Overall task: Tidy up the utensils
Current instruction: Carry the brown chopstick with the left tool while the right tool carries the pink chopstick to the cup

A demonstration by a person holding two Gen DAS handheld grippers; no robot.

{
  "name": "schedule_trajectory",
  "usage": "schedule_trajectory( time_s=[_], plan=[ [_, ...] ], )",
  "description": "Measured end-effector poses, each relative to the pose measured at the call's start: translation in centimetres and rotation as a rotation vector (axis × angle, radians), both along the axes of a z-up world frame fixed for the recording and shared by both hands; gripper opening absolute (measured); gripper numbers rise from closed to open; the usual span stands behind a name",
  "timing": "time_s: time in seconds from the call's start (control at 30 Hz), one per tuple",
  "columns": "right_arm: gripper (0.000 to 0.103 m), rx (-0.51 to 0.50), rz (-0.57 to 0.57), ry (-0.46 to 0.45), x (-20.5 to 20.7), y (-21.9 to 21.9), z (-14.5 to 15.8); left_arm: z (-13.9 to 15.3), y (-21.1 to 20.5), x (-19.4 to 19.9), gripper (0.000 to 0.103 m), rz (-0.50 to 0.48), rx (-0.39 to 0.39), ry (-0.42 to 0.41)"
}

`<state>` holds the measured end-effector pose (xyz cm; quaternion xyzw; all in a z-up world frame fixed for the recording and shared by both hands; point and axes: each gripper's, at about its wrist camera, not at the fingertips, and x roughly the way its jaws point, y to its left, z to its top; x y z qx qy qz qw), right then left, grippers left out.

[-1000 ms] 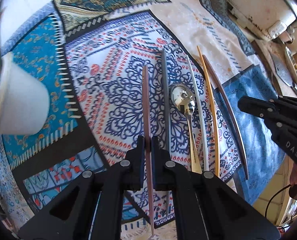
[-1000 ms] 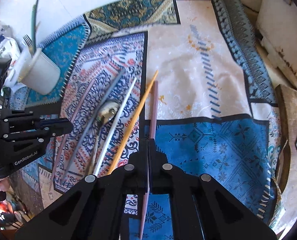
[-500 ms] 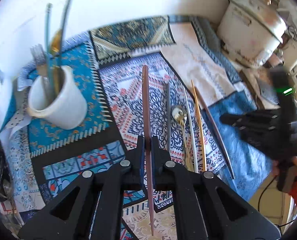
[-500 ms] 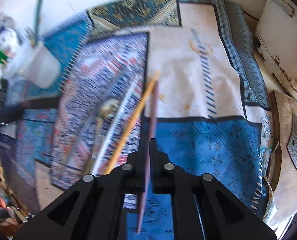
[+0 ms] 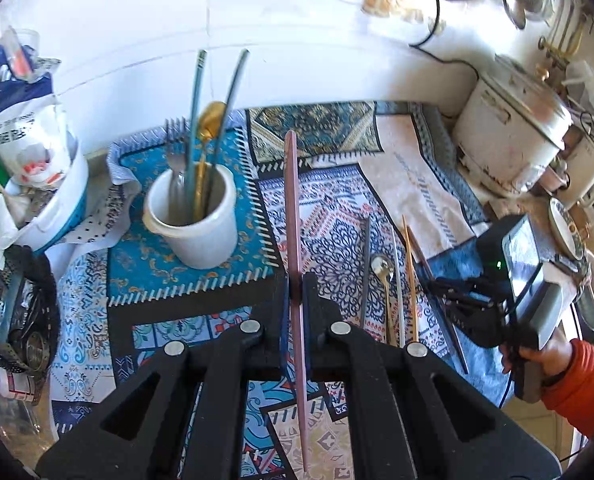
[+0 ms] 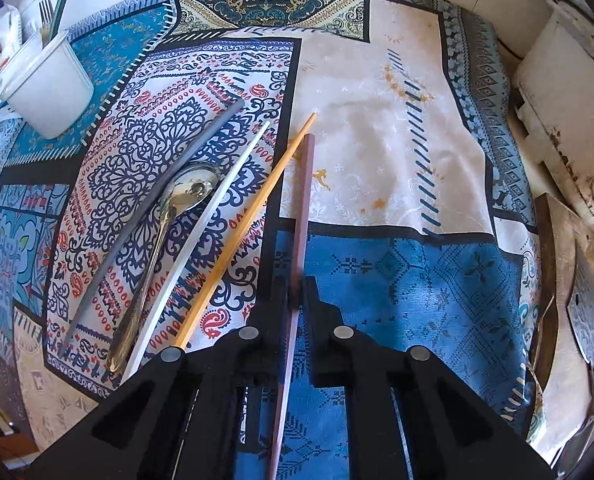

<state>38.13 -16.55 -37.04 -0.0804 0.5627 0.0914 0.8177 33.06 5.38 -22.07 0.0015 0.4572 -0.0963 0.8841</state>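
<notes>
My left gripper is shut on a pink chopstick, held up above the patterned cloth, its tip pointing toward the wall. To its left stands a white cup holding a fork, a gold spoon and two teal sticks. My right gripper is shut on a dark reddish-brown chopstick low over the cloth. Left of it lie a tan chopstick, a white chopstick, a silver spoon and a grey chopstick. The white cup shows at the far left.
A white rice cooker stands at the right, with a plate nearby. A metal strainer and plastic bags crowd the left edge. A cleaver rests on a wooden board at the far right. An orange sleeve holds the right gripper.
My left gripper has risen and tilted up with the pink chopstick, bringing the cup and wall into view. My right gripper shifted slightly, still shut on the reddish-brown chopstick.
</notes>
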Motion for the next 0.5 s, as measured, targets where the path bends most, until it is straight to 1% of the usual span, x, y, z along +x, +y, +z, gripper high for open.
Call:
schedule_trajectory(
  time_s=[0.07, 0.13, 0.17, 0.23, 0.37, 0.5],
  plan=[
    [0.006, 0.025, -0.009, 0.016, 0.2, -0.3, 0.2, 0.4, 0.4, -0.1, 0.004, 0.005, -0.008, -0.011],
    [0.005, 0.085, -0.037, 0.048, 0.5, -1.2, 0.4, 0.6, 0.6, -0.1, 0.004, 0.007, -0.014, -0.019],
    [0.005, 0.098, -0.044, 0.046, 0.5, -1.7, 0.7, 0.7, 0.7, -0.1, 0.004, 0.009, -0.015, -0.023],
    [0.005, 0.117, -0.052, 0.024, 0.1, -2.3, 1.5, 0.9, 0.9, -0.1, 0.004, 0.013, -0.014, -0.032],
    [0.005, 0.188, -0.077, -0.02, -0.8, -3.1, 3.8, 1.3, 1.4, 0.0, 0.004, 0.029, -0.014, -0.046],
    [0.005, 0.246, -0.058, -0.094, -2.2, -2.4, 6.3, 1.8, 2.1, 0.2, 0.004, 0.047, -0.021, -0.067]
  ],
)
